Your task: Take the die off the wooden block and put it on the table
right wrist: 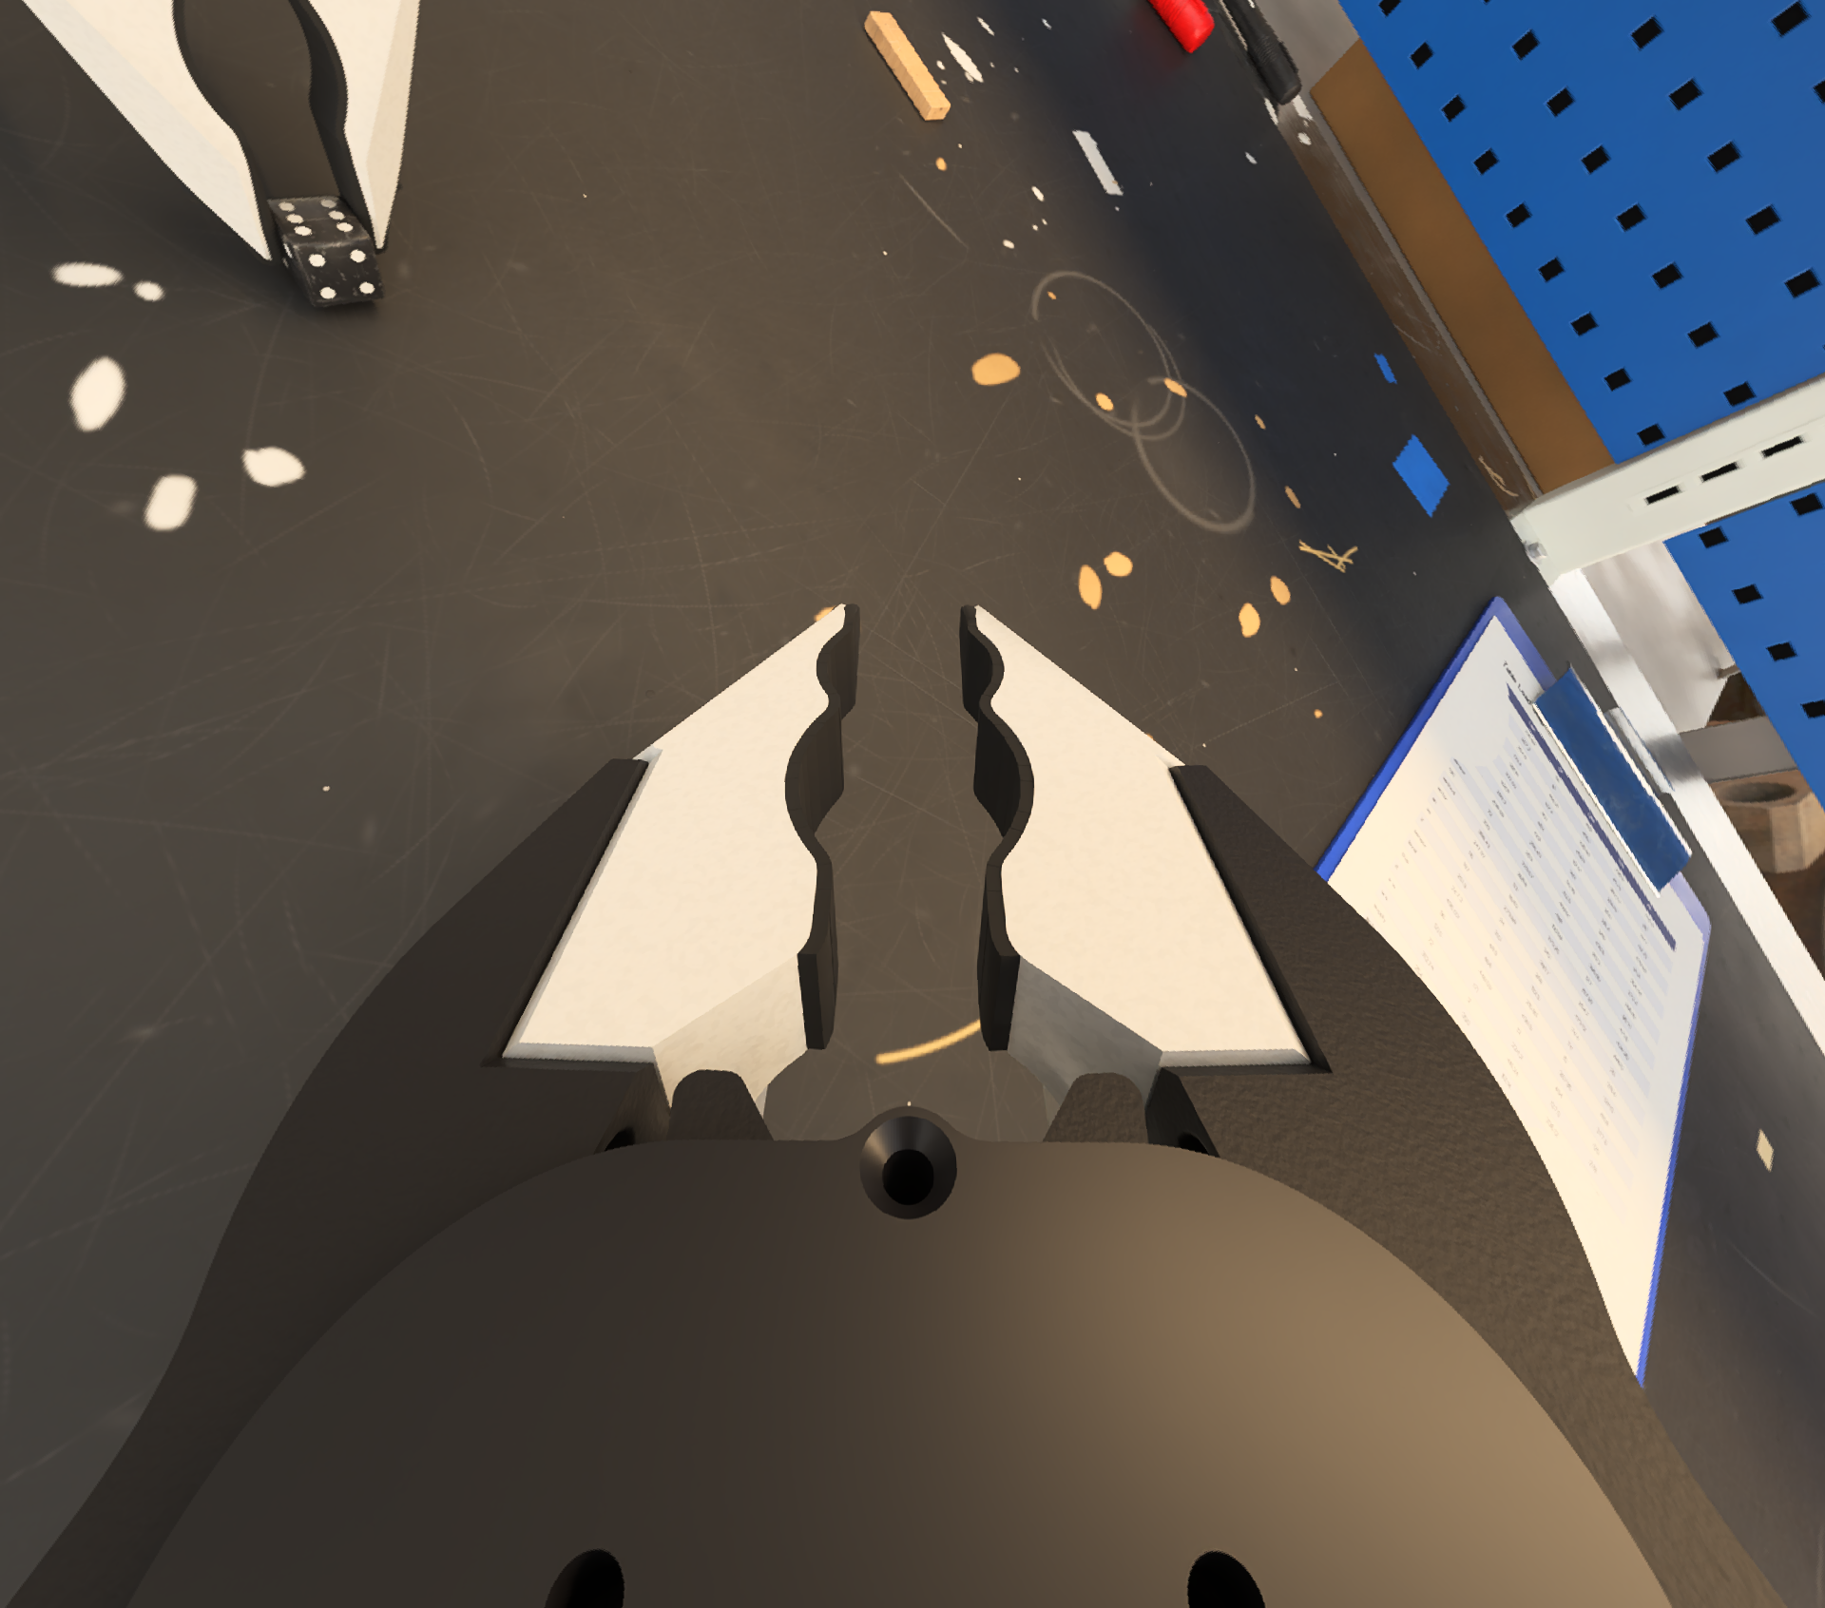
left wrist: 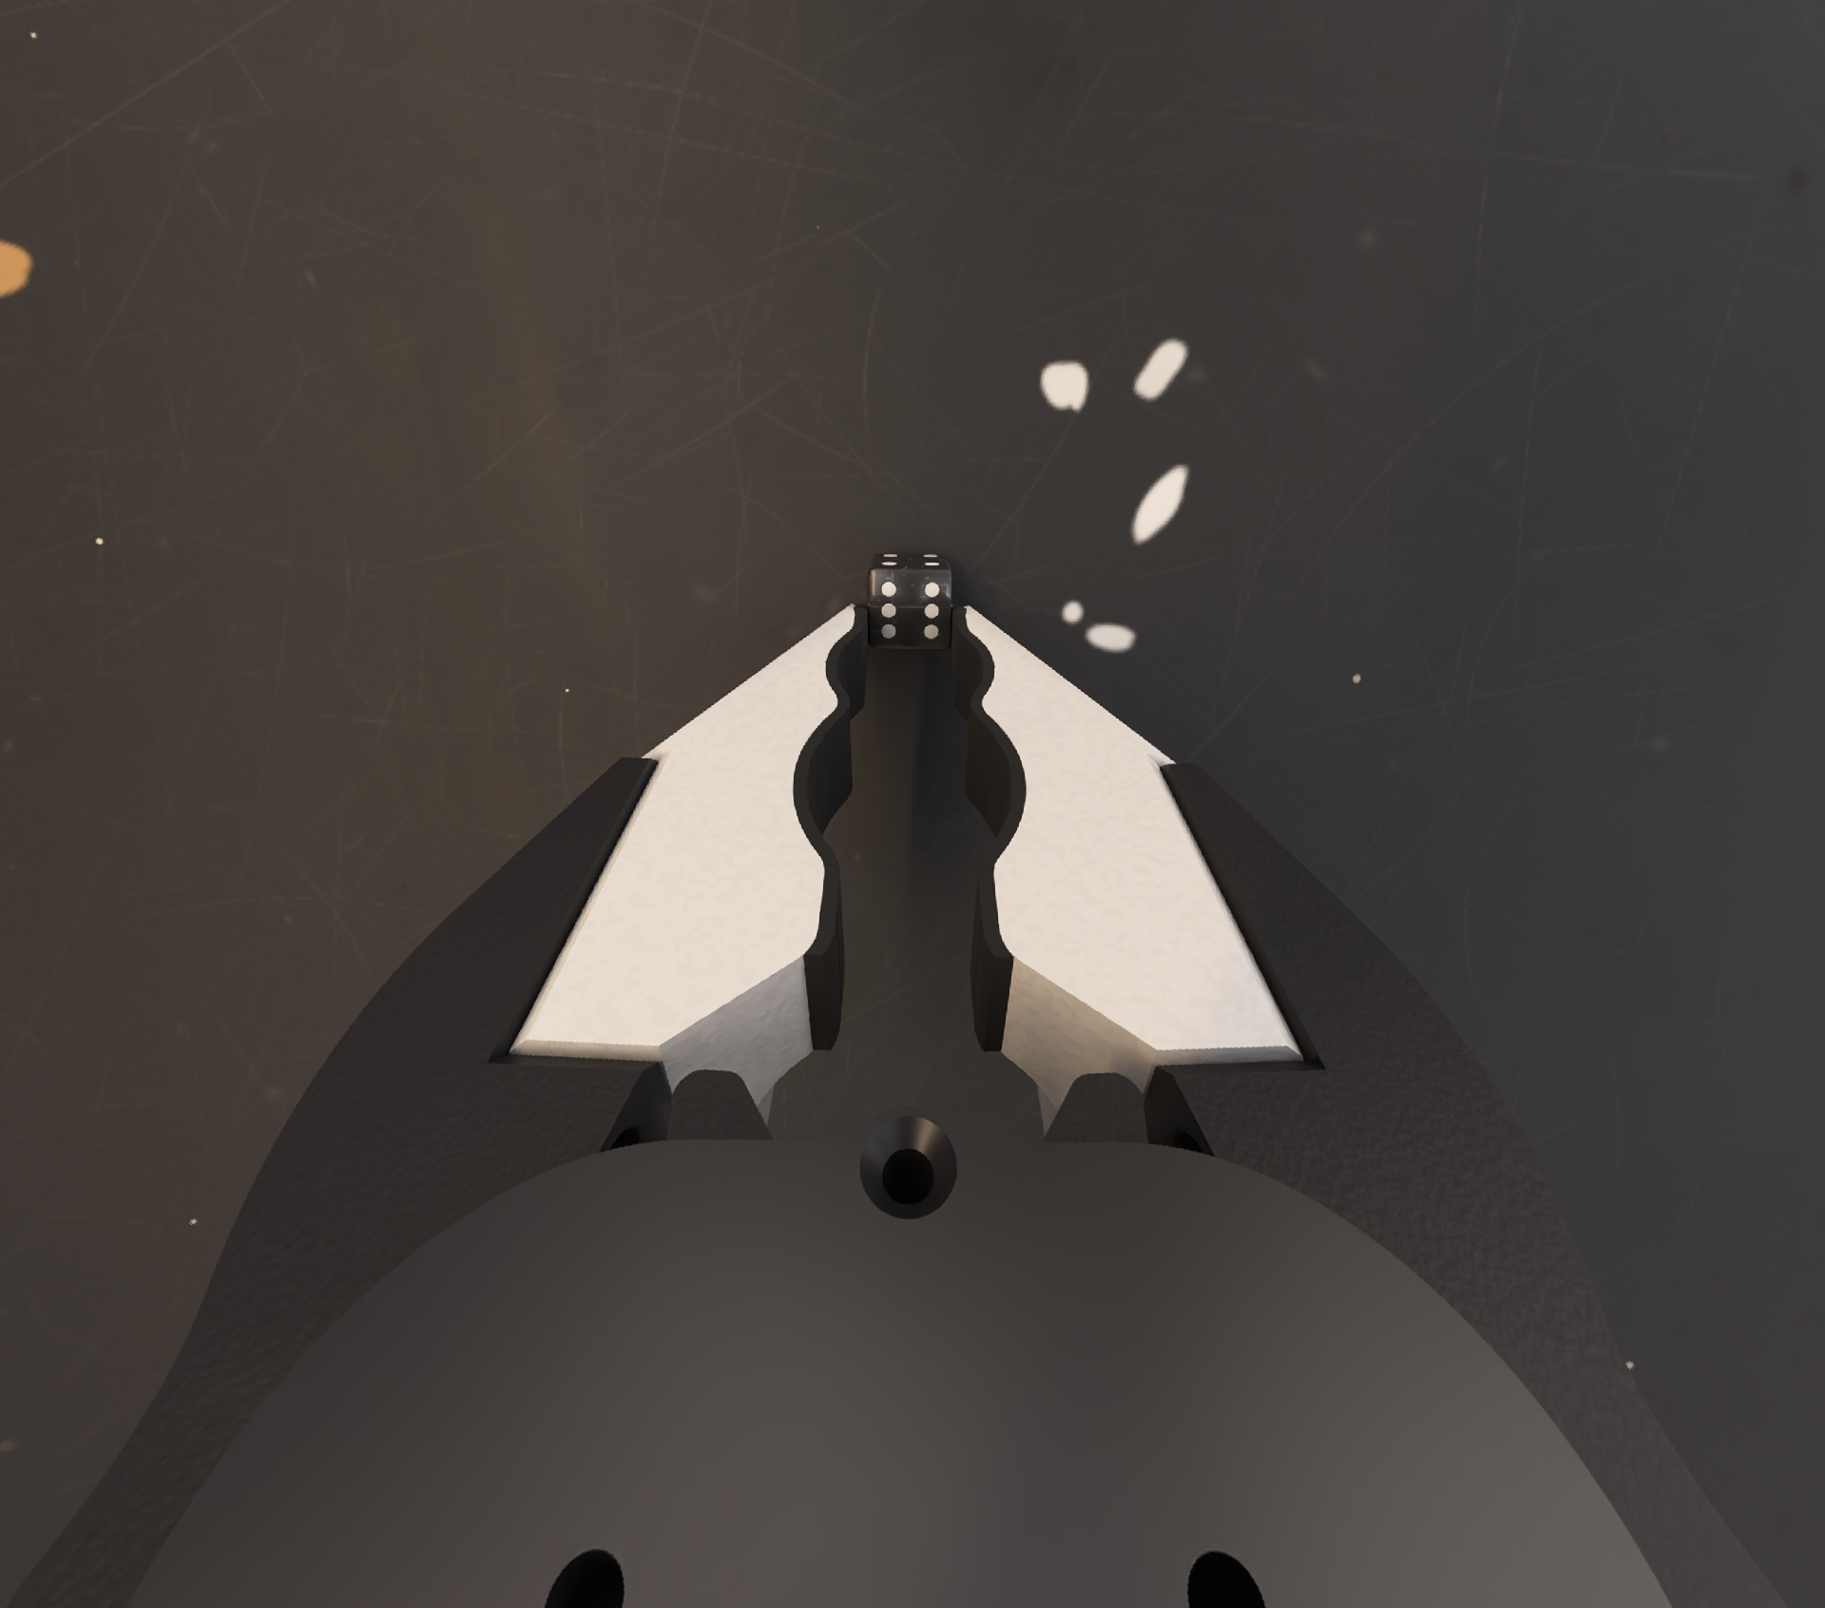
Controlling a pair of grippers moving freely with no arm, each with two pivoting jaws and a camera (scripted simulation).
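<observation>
The left wrist camera looks steeply down, close above the dark scratched tabletop (left wrist: pixel 395 376). The right wrist camera sits higher and looks across toward the table edge by the blue perforated panel (right wrist: pixel 1580 80). Both views share the small black white-dotted die (left wrist: pixel 910 601) (right wrist: pixel 329 250).

Right gripper (right wrist: pixel 909 623), jaws apart, above dark table (right wrist: pixel 593 573); left gripper (right wrist: pixel 321 228) pinches die (right wrist: pixel 331 262); wooden block (right wrist: pixel 907 65) well apart.
</observation>
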